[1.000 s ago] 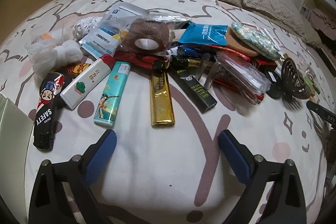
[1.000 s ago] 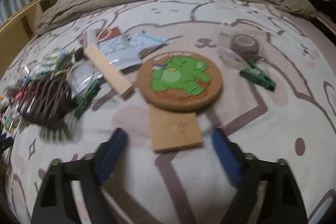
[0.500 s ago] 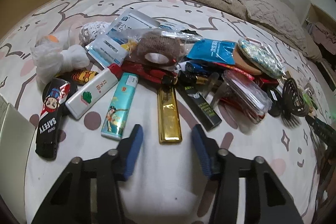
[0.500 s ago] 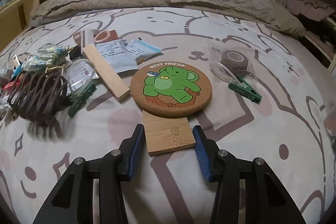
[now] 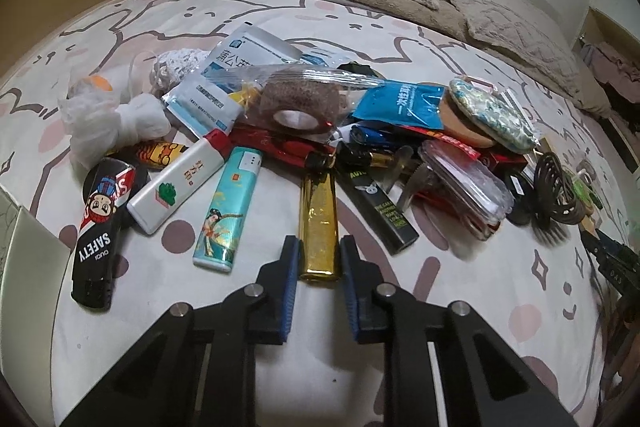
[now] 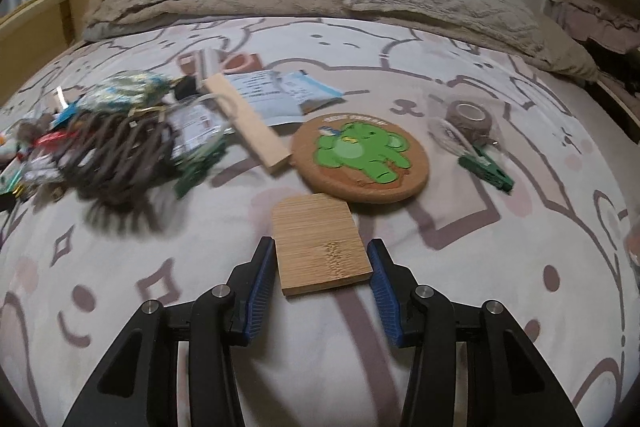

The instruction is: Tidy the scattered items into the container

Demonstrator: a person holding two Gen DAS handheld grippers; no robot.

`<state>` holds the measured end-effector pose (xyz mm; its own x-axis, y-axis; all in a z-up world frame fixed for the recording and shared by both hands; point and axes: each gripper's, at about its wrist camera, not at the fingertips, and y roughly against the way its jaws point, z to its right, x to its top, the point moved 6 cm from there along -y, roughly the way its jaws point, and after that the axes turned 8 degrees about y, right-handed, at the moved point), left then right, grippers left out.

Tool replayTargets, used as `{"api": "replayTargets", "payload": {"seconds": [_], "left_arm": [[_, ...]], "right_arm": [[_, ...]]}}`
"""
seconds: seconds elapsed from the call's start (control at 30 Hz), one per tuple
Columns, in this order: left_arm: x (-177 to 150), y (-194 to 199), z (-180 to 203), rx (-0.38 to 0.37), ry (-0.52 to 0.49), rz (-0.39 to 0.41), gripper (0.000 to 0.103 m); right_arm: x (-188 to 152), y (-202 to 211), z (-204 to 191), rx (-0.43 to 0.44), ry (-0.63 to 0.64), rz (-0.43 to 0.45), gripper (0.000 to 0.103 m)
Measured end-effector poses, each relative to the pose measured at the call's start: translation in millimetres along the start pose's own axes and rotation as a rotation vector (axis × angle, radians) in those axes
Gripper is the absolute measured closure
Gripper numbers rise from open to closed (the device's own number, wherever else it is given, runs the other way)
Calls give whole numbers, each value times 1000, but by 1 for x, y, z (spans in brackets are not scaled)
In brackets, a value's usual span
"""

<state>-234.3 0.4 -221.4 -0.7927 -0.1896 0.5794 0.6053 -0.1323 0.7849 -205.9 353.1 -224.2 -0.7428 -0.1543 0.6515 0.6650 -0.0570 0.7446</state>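
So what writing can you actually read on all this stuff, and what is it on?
"SAFETY" and smaller "auqi": black lighter.
"AUTO", partly hidden; yellow lines below too small: black stick.
Chinese characters, partly covered: white-blue packet.
Chinese characters: blue pouch, white lighter.
Arched words above the green elephant: cork coaster, blurred.
Other packets: unreadable.

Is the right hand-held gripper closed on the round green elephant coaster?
No, the right hand-held gripper is shut on the bamboo block, while the elephant coaster lies free just beyond it.
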Motion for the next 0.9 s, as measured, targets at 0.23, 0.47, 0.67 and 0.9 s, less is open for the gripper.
{"api": "replayTargets", "payload": {"seconds": [0.23, 0.47, 0.67, 0.9], "left_arm": [[-18, 10, 11, 29, -20, 0, 82], [-43, 27, 26, -14, -21, -37, 82], [-70, 43, 53, -80, -67, -79, 82], [-112, 65, 93, -172, -170, -123, 82]], "right_arm": [[-8, 13, -14, 24, 38, 6, 56], [-23, 30, -32, 38, 72, -1, 56], [-37, 47, -45, 51, 88, -10, 56], [-51, 64, -59, 76, 109, -12, 56]]}}
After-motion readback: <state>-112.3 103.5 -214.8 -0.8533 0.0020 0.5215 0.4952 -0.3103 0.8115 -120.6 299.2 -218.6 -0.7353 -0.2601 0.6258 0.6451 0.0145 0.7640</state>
